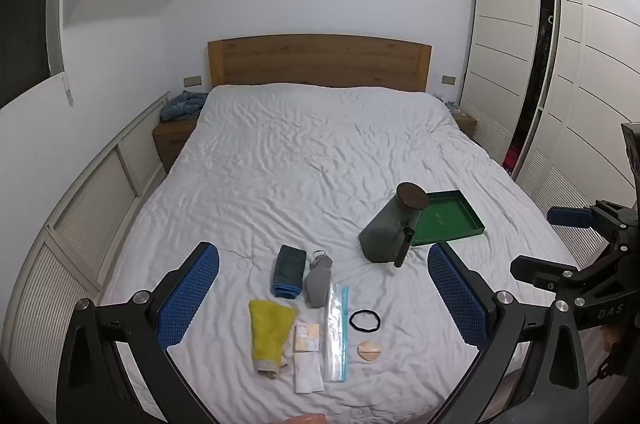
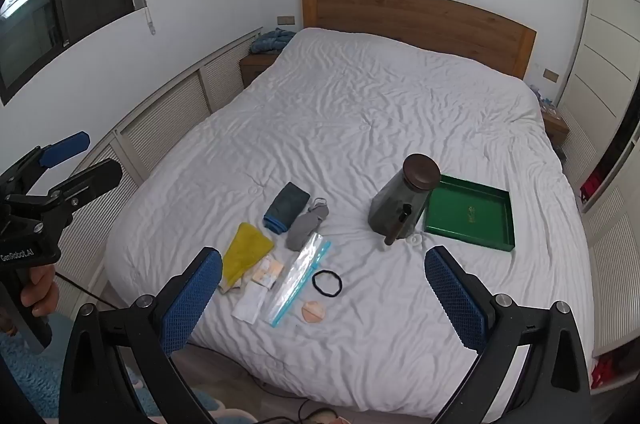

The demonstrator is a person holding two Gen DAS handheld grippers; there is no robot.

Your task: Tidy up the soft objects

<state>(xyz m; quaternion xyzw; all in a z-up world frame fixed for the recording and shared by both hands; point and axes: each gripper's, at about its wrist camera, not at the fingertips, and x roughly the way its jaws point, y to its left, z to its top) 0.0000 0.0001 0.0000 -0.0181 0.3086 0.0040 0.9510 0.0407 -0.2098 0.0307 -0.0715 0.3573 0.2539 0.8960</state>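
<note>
Both my grippers hang over the foot of the bed [image 1: 304, 152], jaws spread wide, nothing between them: left gripper [image 1: 324, 288], right gripper [image 2: 324, 288].

Soft items, clustered near the foot edge:
- yellow cloth [image 1: 269, 332]
- folded blue towel [image 1: 289, 270]
- grey pouch [image 1: 318, 282]
- zip bag [image 1: 337, 334]
- hair tie [image 1: 365, 320]
- round pad [image 1: 367, 351]

Jar [image 1: 394, 224] leans just beside the green tray [image 1: 452, 220], toward the right edge. Upper mattress lies bare.

Left view alone shows the wardrobe [image 1: 516, 72]; right view alone shows the window [image 2: 60, 4] and floor [image 2: 224, 372].
</note>
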